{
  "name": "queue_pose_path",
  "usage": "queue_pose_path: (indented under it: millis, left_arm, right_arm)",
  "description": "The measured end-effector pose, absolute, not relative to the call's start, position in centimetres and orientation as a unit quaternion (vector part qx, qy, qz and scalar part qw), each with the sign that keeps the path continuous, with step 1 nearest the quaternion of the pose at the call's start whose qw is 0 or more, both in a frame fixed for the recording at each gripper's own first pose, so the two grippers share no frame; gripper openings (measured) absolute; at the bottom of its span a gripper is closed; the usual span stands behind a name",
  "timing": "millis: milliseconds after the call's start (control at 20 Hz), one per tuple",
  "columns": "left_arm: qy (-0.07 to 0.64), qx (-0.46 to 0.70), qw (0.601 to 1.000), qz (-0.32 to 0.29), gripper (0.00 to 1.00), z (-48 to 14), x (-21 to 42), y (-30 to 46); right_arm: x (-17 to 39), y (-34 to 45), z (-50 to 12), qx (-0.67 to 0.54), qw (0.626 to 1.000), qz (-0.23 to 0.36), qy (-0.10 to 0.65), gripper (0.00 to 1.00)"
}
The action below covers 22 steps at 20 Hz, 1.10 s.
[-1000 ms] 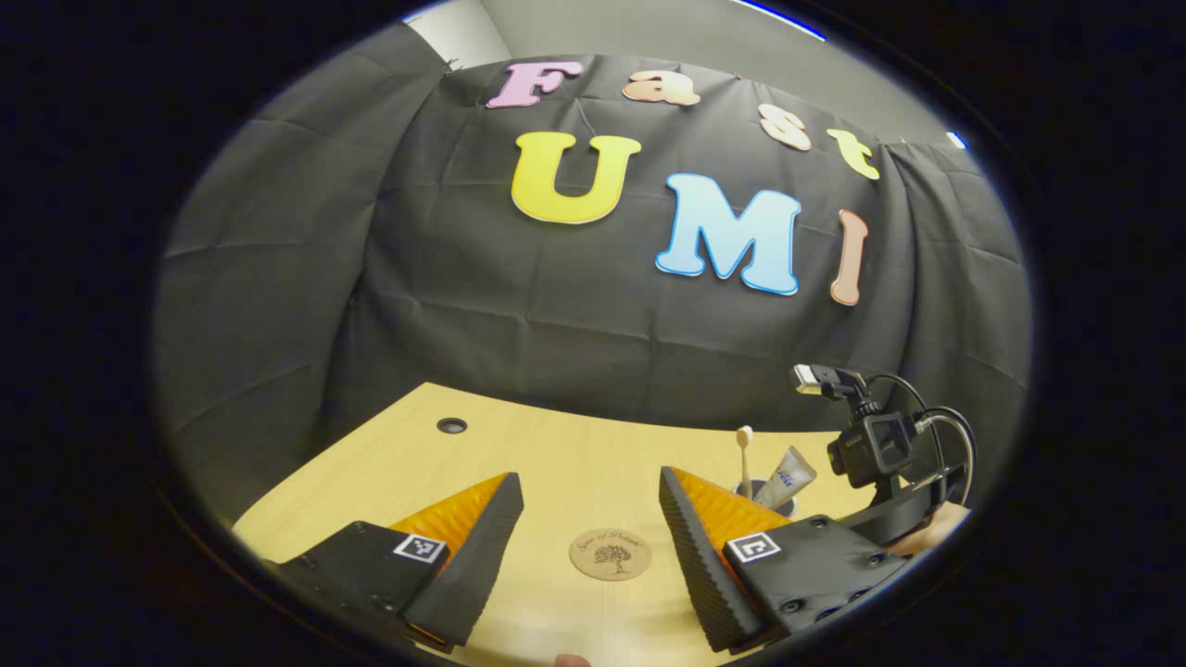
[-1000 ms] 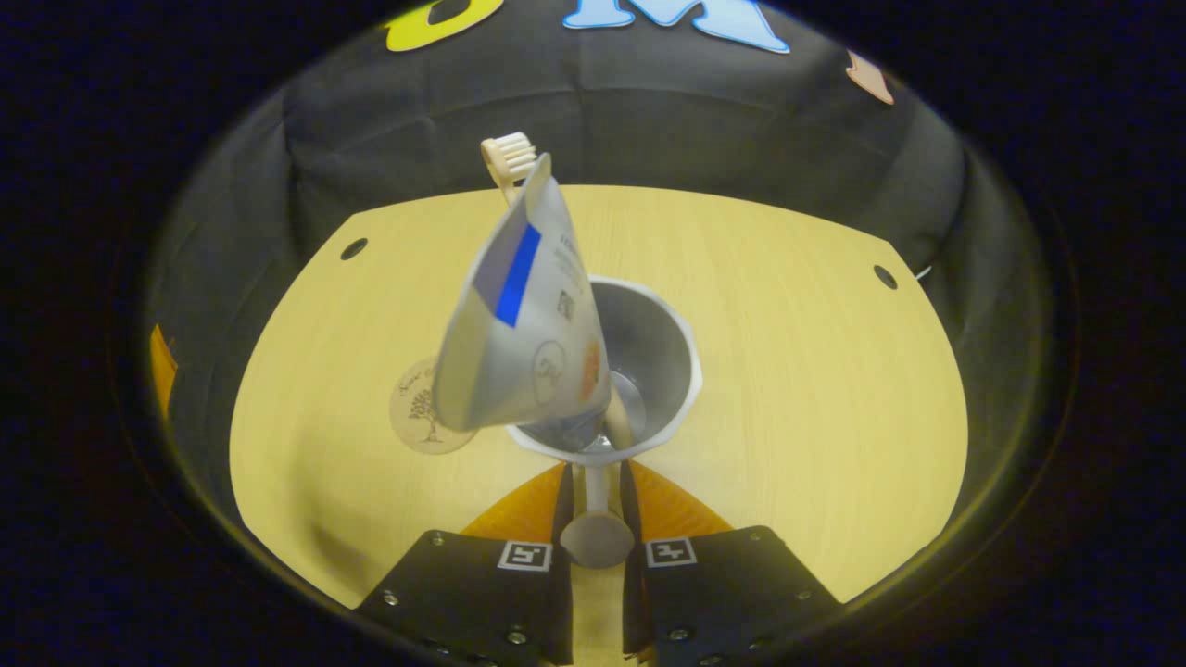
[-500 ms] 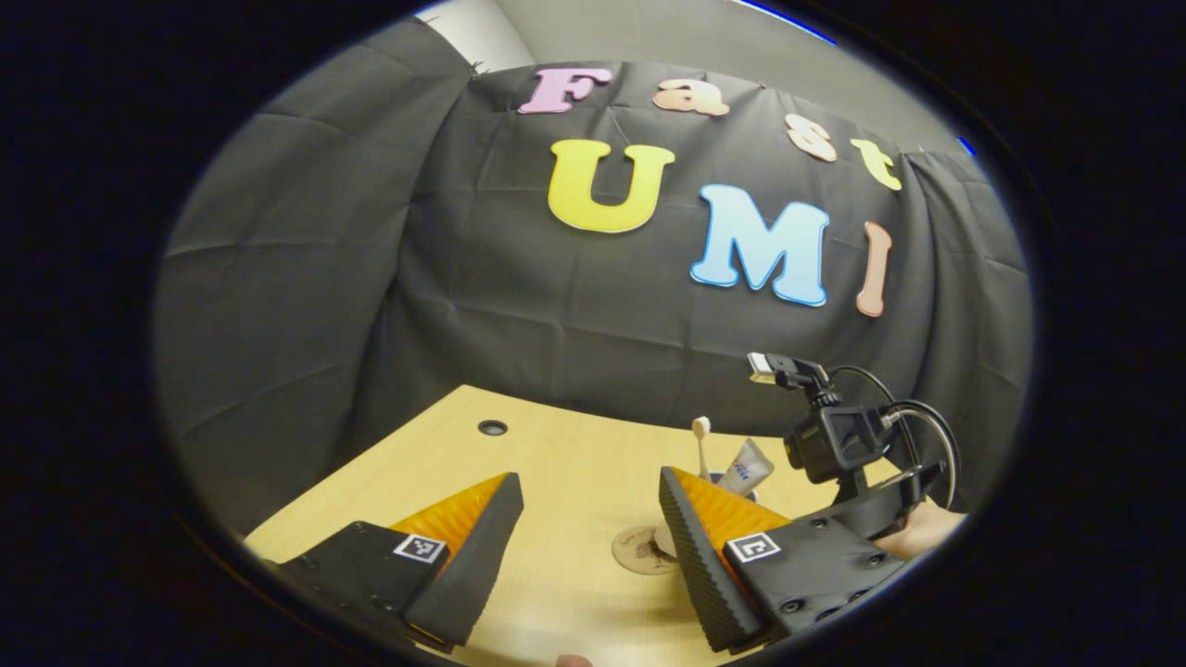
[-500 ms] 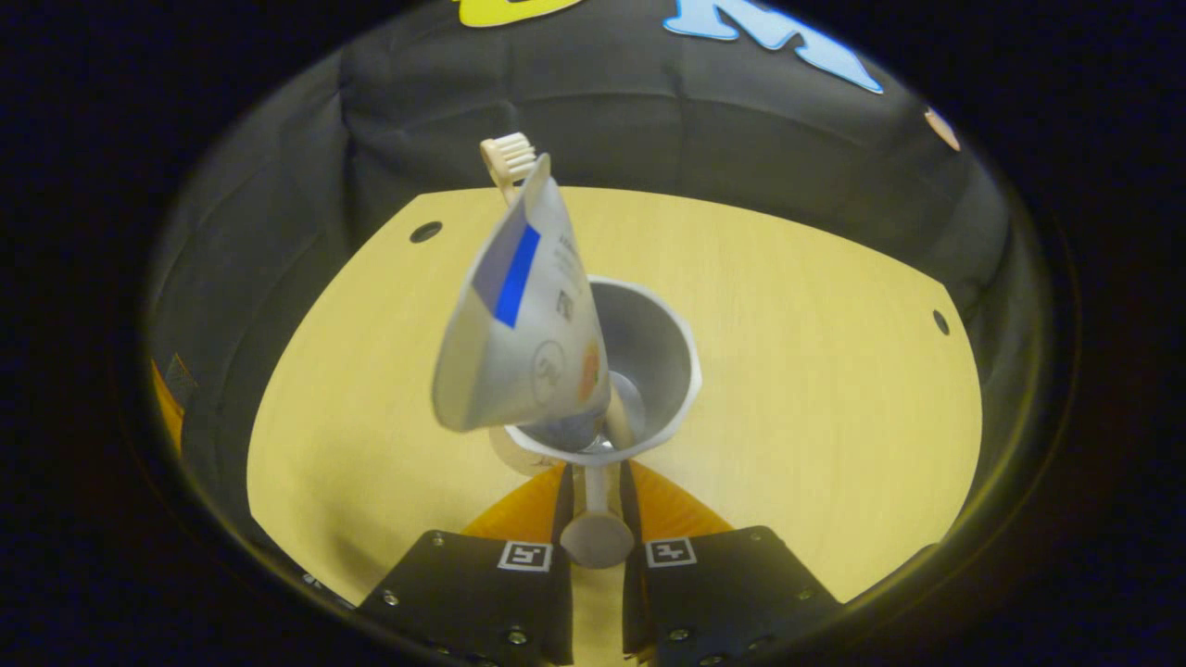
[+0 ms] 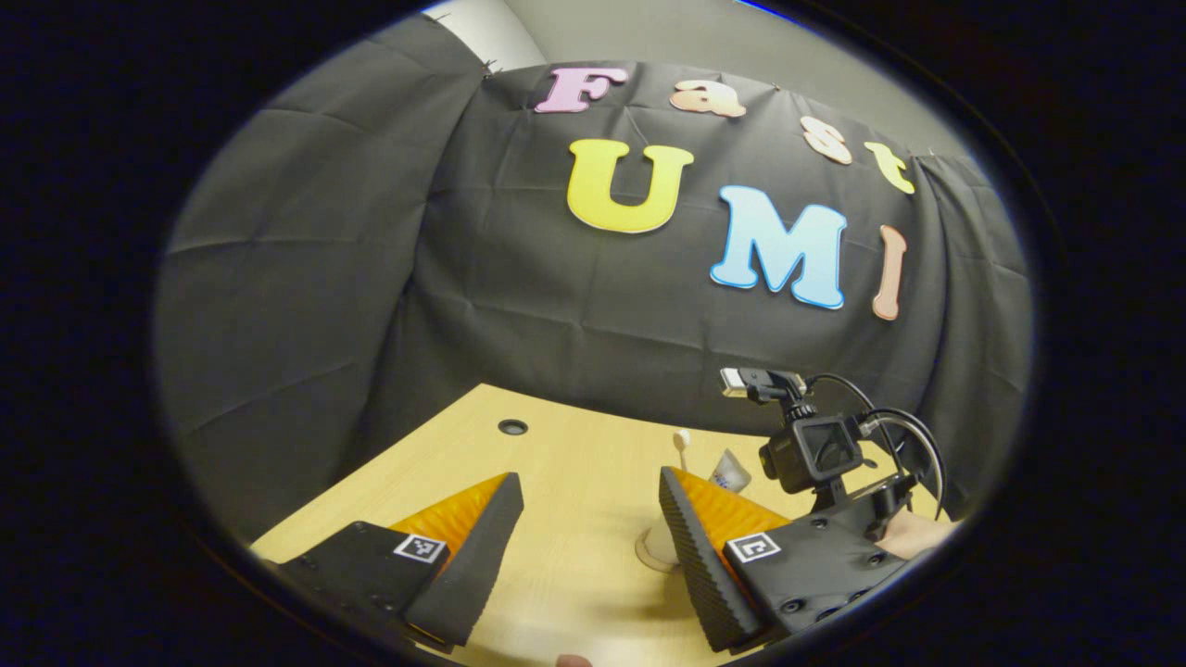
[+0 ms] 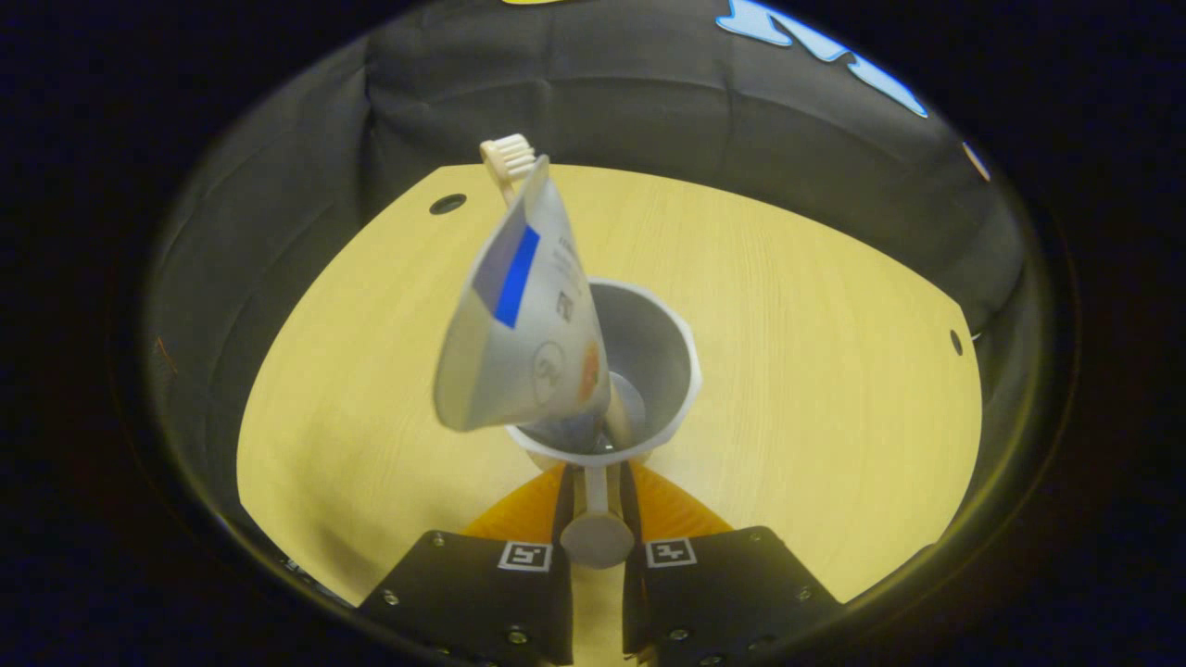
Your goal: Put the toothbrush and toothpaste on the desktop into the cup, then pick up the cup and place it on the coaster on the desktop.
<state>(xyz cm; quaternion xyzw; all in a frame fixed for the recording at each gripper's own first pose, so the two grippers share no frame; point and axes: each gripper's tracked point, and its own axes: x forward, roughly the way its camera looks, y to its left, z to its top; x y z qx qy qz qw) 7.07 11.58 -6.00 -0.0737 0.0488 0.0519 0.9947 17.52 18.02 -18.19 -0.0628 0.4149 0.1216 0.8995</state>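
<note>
A white cup (image 6: 660, 345) holds a grey toothpaste tube (image 6: 523, 333) and a toothbrush, whose bristle head (image 6: 508, 156) sticks up behind the tube. My right gripper (image 6: 593, 482) is shut on the cup's handle (image 6: 593, 523). In the left gripper view the cup's base (image 5: 658, 540) stands over the round coaster (image 5: 642, 559), mostly hidden behind one finger; whether it touches I cannot tell. The toothbrush (image 5: 683, 439) and toothpaste (image 5: 732, 471) rise above that finger. My left gripper (image 5: 588, 491) is open above the desk, just left of the cup.
The light wooden desk (image 6: 815, 371) has cable holes at its far left (image 6: 447, 203) and right (image 6: 955, 342). Black cloth walls close in behind. The right gripper's camera mount (image 5: 806, 454) and the hand holding it (image 5: 913, 533) sit right of my left gripper.
The right gripper has carried the cup leftward and down over the coaster, which has slipped out of sight beneath the cup. The left gripper stays open and has turned slightly.
</note>
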Motion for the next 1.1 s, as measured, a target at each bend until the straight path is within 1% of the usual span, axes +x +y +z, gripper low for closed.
queue_pose_path:
  millis: [100, 150, 300, 350, 400, 450, 700, 750, 800, 900, 1000, 1100]
  left_arm:
    - [0.05, -0.075, 0.995, 0.051, 0.94, -6.1, 7.3, 11.5]
    - [0.05, -0.075, 0.995, 0.051, 0.94, -6.0, 7.4, 11.4]
    - [0.052, -0.078, 0.994, 0.052, 0.94, -6.3, 7.7, 11.3]
    - [0.052, -0.08, 0.994, 0.053, 0.94, -6.3, 7.6, 11.2]
    - [0.051, -0.081, 0.994, 0.052, 0.94, -6.2, 7.6, 11.1]
    - [0.05, -0.081, 0.994, 0.053, 0.94, -6.1, 7.6, 10.9]
    - [0.039, -0.068, 0.996, 0.044, 0.94, -4.7, 7.6, 9.2]
    - [0.036, -0.066, 0.996, 0.04, 0.89, -4.3, 7.6, 8.5]
    - [0.032, -0.064, 0.997, 0.035, 0.94, -3.9, 7.7, 7.8]
    - [0.026, -0.06, 0.998, 0.023, 0.94, -3.1, 7.9, 6.0]
    - [0.018, -0.053, 0.998, 0.01, 0.94, -2.0, 7.9, 4.2]
    - [0.012, -0.05, 0.999, -0.005, 0.94, -1.1, 8.2, 2.4]
  right_arm:
    - [17.7, 18.1, -18.0, -0.061, 0.899, 0.121, 0.417, 0.23]
    - [17.6, 18.1, -17.8, -0.061, 0.901, 0.124, 0.412, 0.26]
    - [17.5, 18.0, -17.0, -0.064, 0.907, 0.133, 0.394, 0.28]
    - [17.2, 17.8, -16.6, -0.061, 0.908, 0.135, 0.392, 0.37]
    - [16.8, 17.7, -16.1, -0.057, 0.909, 0.139, 0.388, 0.41]
    - [16.5, 17.4, -15.7, -0.054, 0.911, 0.14, 0.384, 0.51]
    - [13.4, 15.4, -12.9, -0.025, 0.923, 0.147, 0.356, 0.54]
    - [12.9, 14.8, -12.1, -0.02, 0.927, 0.144, 0.344, 0.6]
    - [12.5, 14.0, -11.3, -0.017, 0.933, 0.139, 0.332, 0.6]
    - [11.8, 12.2, -9.4, -0.012, 0.945, 0.124, 0.302, 0.6]
    - [11.3, 10.4, -7.5, -0.005, 0.956, 0.11, 0.27, 0.69]
    - [10.9, 8.3, -5.6, -0.006, 0.968, 0.086, 0.235, 0.72]
